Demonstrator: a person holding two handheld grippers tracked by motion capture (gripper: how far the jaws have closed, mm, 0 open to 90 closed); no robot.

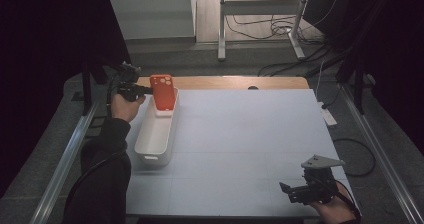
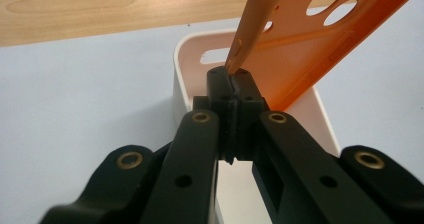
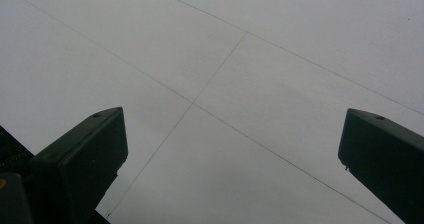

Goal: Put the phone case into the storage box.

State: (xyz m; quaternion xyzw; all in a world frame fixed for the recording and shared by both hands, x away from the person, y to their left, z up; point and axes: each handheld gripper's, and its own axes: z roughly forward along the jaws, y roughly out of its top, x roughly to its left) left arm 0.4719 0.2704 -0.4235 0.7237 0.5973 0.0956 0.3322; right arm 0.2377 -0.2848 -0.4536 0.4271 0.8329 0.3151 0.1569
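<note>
Orange perforated plastic phone case, pinched by its edge in my left gripper, must descend level into the white rectangular plastic bin before release; my right gripper idles wide.

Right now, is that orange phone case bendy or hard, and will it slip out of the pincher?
Probably bendy: the orange phone case looks thin, with cut-out holes. Probably light too, since the left gripper holds it up by one edge. It might swivel or slip, as only that narrow edge is pinched above the white bin.
</note>
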